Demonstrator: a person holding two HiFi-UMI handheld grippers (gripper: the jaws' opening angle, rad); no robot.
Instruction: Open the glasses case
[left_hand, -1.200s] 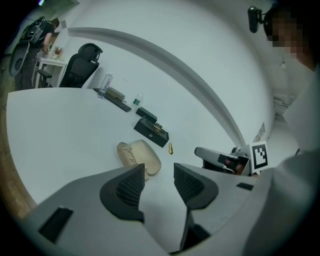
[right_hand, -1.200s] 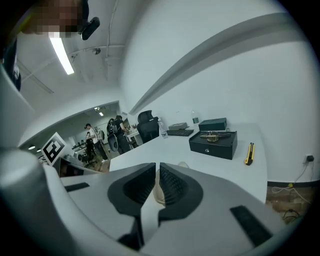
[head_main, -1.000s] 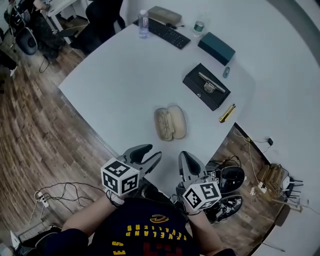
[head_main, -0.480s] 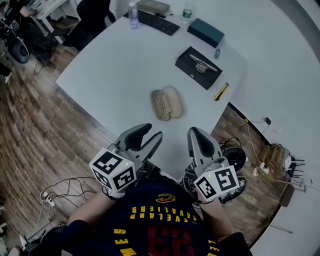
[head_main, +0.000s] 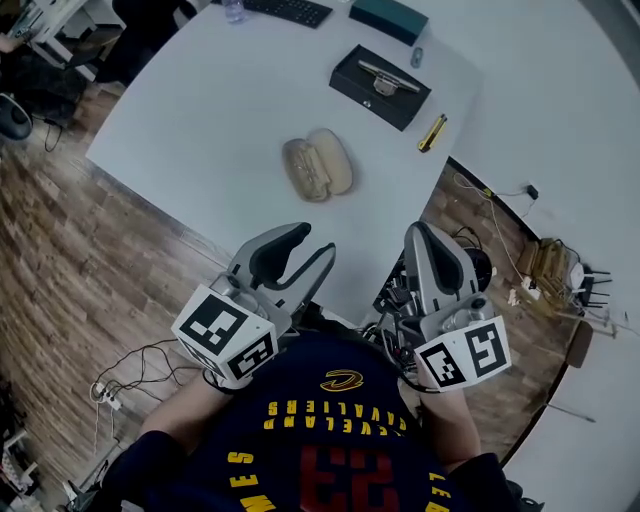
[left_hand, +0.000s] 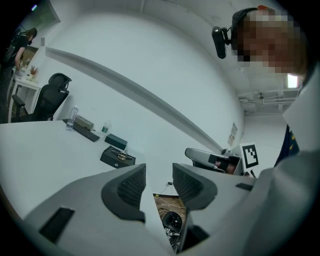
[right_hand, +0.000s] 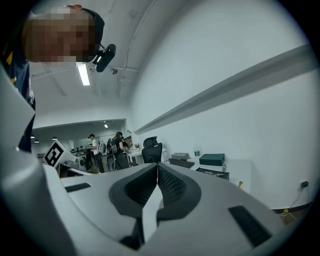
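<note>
We held both grippers at the near edge of the white table (head_main: 200, 110), raised in front of our chest. The left gripper (head_main: 318, 241) had its jaws apart with nothing between them. The right gripper (head_main: 421, 233) had its jaws pressed together, empty. The glasses case (head_main: 317, 167) lay on the table near that edge, its two halves spread open, apart from both grippers. A black box (head_main: 380, 74) sat toward the table's far side.

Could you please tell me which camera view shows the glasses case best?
The head view: the glasses case lies whole on the white table, both beige halves side by side. Neither gripper view shows it.
</note>
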